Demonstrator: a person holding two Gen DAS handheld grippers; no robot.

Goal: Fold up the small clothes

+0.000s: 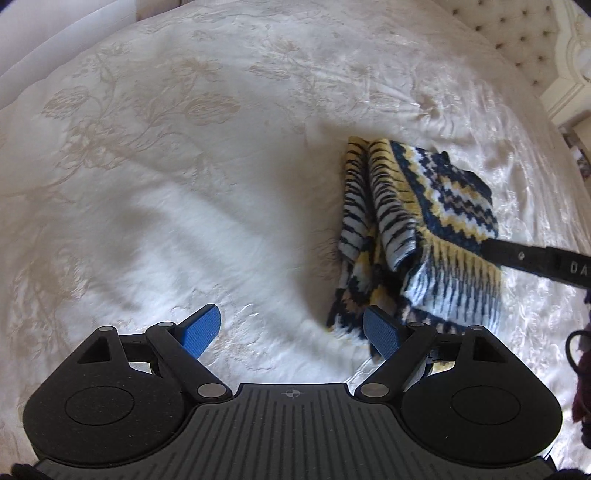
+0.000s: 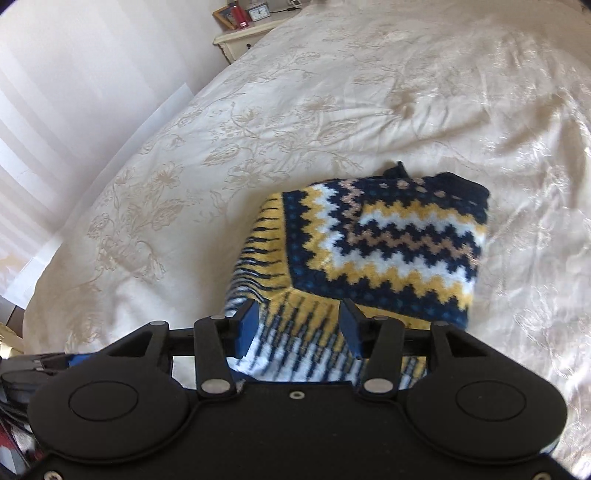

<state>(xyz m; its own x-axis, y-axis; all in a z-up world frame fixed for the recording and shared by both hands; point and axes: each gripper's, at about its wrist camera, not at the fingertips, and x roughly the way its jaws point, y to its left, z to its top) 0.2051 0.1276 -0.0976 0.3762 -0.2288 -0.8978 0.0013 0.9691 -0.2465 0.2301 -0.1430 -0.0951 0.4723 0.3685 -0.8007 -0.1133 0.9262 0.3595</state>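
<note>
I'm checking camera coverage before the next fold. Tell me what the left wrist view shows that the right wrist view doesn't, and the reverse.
Only the left wrist view: the left gripper, open over bare bedspread, the tufted headboard, and the right gripper's black finger reaching onto the sweater.

Only the right wrist view: the nightstand with a red canister and a small clock, and the right gripper open over the sweater's near edge.

Both: the knitted navy, yellow and white zigzag sweater on the cream floral bedspread.

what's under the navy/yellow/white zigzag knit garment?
The cream floral-embroidered bedspread shows all around the navy, yellow and white zigzag knit garment, which lies bunched on it. Its folded layers hide whatever is directly beneath. Right gripper hovers open over its near edge.
</note>
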